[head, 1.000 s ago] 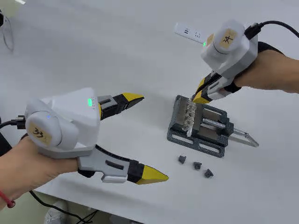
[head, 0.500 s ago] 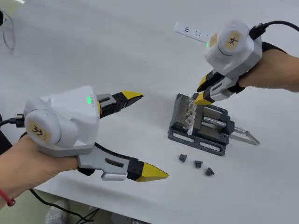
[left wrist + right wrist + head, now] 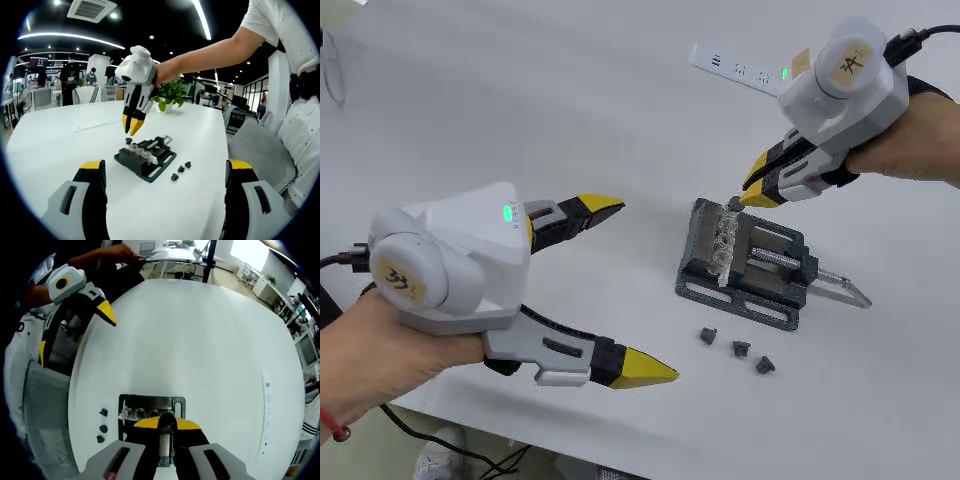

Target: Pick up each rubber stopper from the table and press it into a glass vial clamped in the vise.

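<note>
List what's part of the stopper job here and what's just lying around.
Job:
- vise
- glass vials clamped in it
- three loose stoppers beside it
- right gripper, over the vials
- left gripper, open, off to the side

Lying about:
- power strip
- potted plant
- chair
</note>
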`<state>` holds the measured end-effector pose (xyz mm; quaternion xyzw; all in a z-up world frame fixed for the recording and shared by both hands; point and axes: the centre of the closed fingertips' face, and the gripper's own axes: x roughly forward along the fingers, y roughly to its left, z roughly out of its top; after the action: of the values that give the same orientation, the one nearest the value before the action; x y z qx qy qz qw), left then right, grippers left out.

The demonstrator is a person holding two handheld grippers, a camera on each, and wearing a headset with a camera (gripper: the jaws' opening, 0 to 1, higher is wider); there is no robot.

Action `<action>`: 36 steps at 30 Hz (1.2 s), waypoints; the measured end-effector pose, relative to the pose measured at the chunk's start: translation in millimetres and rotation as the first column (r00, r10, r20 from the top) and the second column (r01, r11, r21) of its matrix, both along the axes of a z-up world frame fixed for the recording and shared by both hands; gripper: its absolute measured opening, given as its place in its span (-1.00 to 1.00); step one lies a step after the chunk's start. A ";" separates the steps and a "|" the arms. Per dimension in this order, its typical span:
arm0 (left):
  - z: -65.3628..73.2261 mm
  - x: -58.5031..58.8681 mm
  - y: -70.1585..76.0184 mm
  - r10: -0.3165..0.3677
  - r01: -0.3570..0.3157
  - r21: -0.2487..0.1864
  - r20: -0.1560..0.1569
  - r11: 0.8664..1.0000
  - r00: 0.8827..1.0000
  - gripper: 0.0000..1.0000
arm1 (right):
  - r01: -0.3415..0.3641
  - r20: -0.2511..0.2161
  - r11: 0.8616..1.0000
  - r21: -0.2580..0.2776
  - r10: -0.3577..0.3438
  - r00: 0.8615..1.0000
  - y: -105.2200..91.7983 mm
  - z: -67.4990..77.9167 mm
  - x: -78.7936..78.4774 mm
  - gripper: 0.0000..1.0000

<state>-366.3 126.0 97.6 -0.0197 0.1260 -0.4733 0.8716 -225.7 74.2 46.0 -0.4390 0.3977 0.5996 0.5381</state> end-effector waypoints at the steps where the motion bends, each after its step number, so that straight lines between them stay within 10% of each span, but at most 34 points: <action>1: -0.3 0.4 0.6 0.002 -0.002 0.002 0.000 1.000 1.000 0.98 | 0.004 -0.006 1.000 0.002 -0.004 1.000 0.4 -0.6 -0.6 -0.91; 36: 0.2 0.5 -1.1 -0.006 0.006 -0.009 -0.003 1.000 1.000 0.98 | -0.058 0.027 0.997 -0.043 0.059 0.998 -1.7 -13.5 3.0 -0.98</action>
<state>-365.8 124.9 97.8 -0.0241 0.1255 -0.4766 0.8698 -222.7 72.5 32.5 -0.4703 0.3896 0.6002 0.5165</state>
